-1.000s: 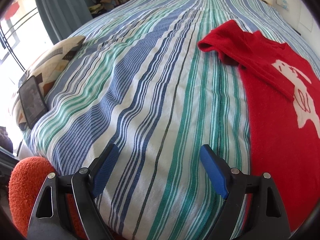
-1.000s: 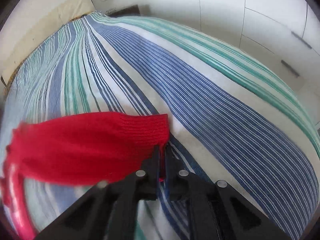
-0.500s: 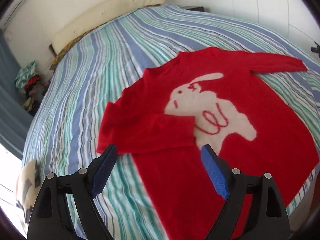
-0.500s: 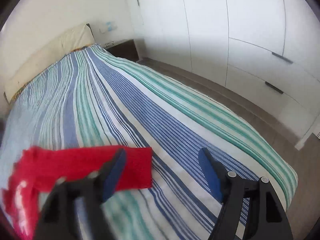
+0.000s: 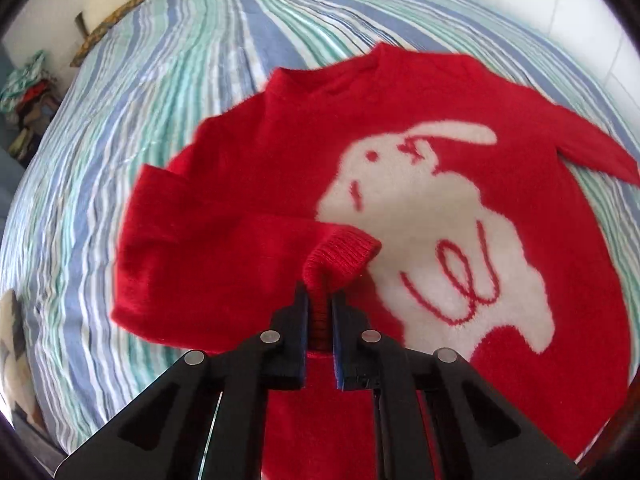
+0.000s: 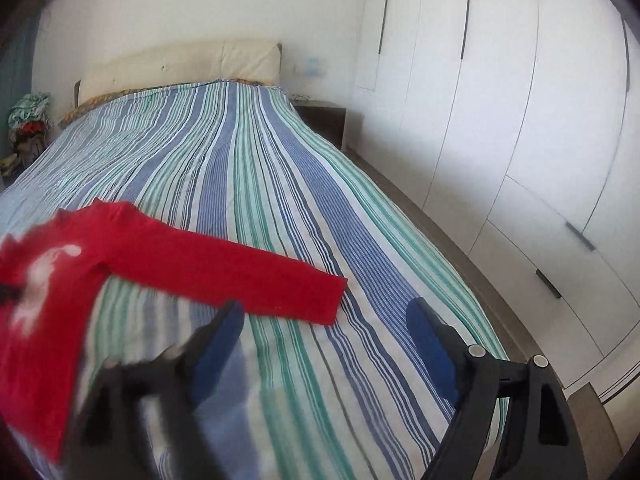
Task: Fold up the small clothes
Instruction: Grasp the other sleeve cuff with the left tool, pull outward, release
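Note:
A small red sweater with a white rabbit on its front lies face up on the striped bedspread. One sleeve is doubled back across the chest, and my left gripper is shut on that sleeve's ribbed cuff, which is lifted slightly. In the right wrist view the sweater lies at the left, with its other sleeve stretched flat to the right. My right gripper hovers above the bed just in front of that sleeve's end, its jaws opening wide with nothing between them.
The bedspread runs back to a cream headboard. White wardrobe doors line the right wall past a strip of floor. A dark bedside table stands by the headboard. A heap of clothes sits at the far left.
My left gripper swung from the bare bedspread over to the sweater and shut on the folded sleeve's cuff. My right gripper let go of the other cuff, opened and rose away from it.

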